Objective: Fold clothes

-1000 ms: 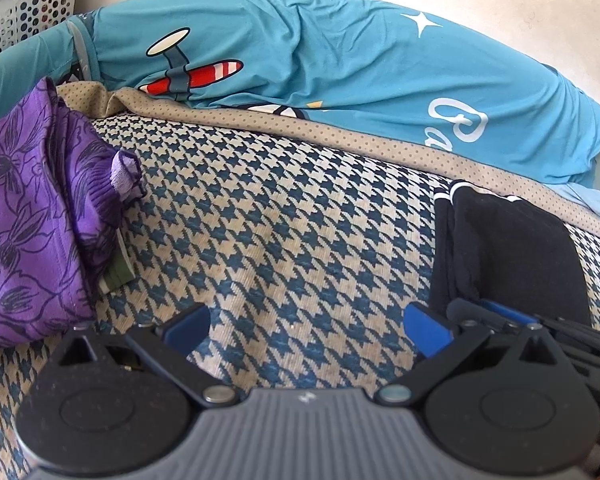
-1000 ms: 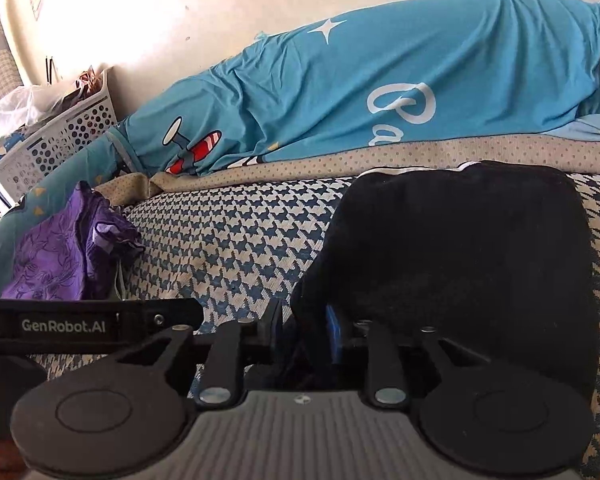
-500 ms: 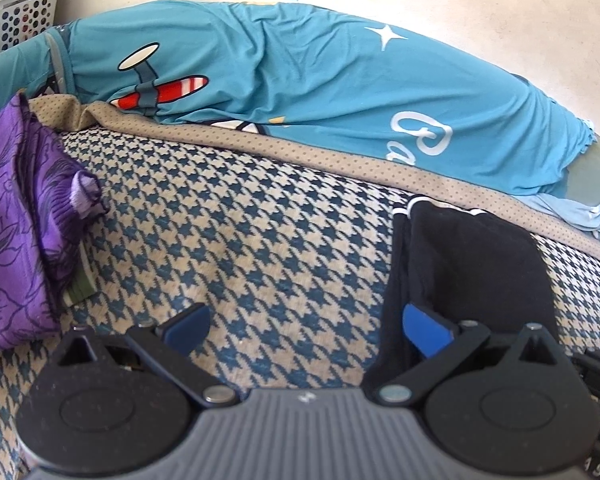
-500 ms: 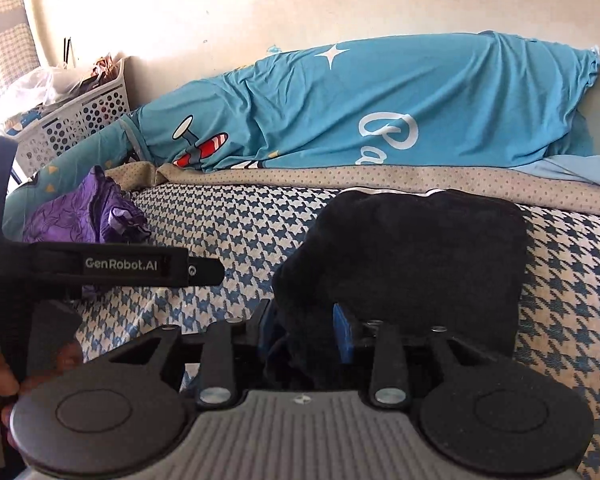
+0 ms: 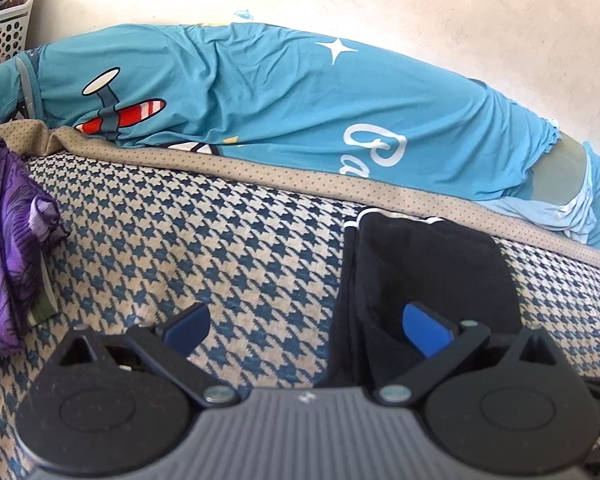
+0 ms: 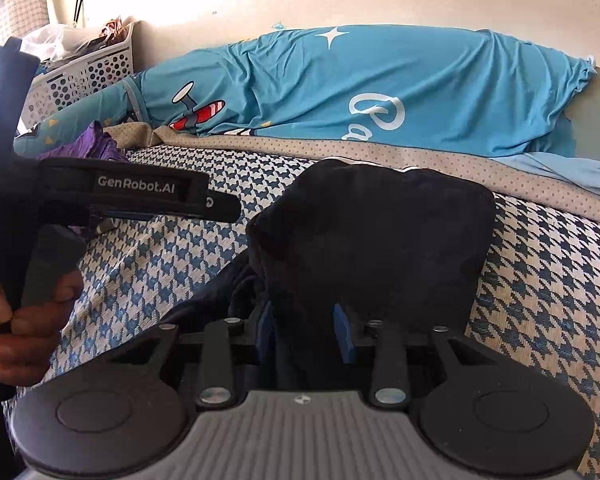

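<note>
Black garment: centre of the right-wrist frame, lying on the houndstooth cover as a compact, several-layered bundle; its near edge is lifted into the right gripper. In the left-wrist frame it sits at lower right, a white-trimmed edge at its far end.

Right gripper: bottom centre of its frame; the blue pads stand close together with a thick fold of black cloth pinched between them.

Left gripper: bottom centre of its frame; jaws wide apart, holding nothing. The left pad lies over bare cover, the right pad over the garment's left edge. Whether that pad touches the cloth cannot be told from this angle.

Hand: lower left of the right-wrist frame, wrapped round the left gripper's handle.

Purple garment: left edge of the left-wrist frame, bunched on the cover, well apart from the black one.

Blue sheet: upper half of both frames, draped over a long mound against the wall; printed with a plane and a star.

Basket: upper left of the right-wrist frame, white and perforated.

Step in hand: judged to be a fold of the black garment, one edge gripped by the right, the left placed to take the other side.

Next move calls for: the left jaws to close on the garment's left edge, level with the right grip, so that both edges travel together and the layers stay stacked.
</note>
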`<action>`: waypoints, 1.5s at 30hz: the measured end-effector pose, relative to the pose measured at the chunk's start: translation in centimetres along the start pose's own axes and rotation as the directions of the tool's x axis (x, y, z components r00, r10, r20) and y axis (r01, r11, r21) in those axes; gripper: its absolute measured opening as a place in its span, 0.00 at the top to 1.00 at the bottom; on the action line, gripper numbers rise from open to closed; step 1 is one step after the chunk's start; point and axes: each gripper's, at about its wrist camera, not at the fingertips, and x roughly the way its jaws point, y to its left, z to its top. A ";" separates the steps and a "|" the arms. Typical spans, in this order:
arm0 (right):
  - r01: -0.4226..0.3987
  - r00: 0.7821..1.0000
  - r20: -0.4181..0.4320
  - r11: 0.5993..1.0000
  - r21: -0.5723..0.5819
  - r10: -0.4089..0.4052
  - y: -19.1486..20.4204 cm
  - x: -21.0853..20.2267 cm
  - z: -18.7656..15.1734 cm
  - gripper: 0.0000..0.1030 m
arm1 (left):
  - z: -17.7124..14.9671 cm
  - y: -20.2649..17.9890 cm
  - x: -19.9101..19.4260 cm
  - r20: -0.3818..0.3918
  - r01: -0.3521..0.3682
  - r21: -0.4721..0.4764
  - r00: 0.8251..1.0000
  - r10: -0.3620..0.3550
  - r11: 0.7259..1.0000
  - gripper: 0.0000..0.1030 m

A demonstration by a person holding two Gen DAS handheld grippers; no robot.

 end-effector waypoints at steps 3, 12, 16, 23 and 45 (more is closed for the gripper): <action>-0.023 1.000 -0.007 1.000 -0.020 0.023 0.1 -0.1 -0.3 0.67 | -0.1 -0.6 0.2 -0.003 0.018 0.016 1.000 -0.018 1.000 0.00; 0.026 1.000 0.012 0.994 -0.110 -0.025 0.9 0.4 -0.8 0.67 | -0.5 -1.3 0.7 -0.024 0.028 0.039 0.999 -0.027 0.999 0.00; 0.035 0.999 0.014 0.989 -0.141 -0.034 1.4 0.8 -0.8 0.74 | -0.4 -1.1 0.8 -0.037 0.032 0.030 0.999 -0.031 0.999 0.00; -0.024 0.999 0.038 0.979 -0.202 0.032 3.8 0.5 -0.5 0.88 | -0.2 -0.5 0.5 -0.038 0.020 0.024 0.999 -0.019 1.000 0.00; -0.093 0.996 -0.008 0.983 -0.160 0.093 6.4 3.6 -1.0 0.76 | -1.6 1.9 4.1 -0.202 -0.105 0.019 0.974 0.106 0.994 0.00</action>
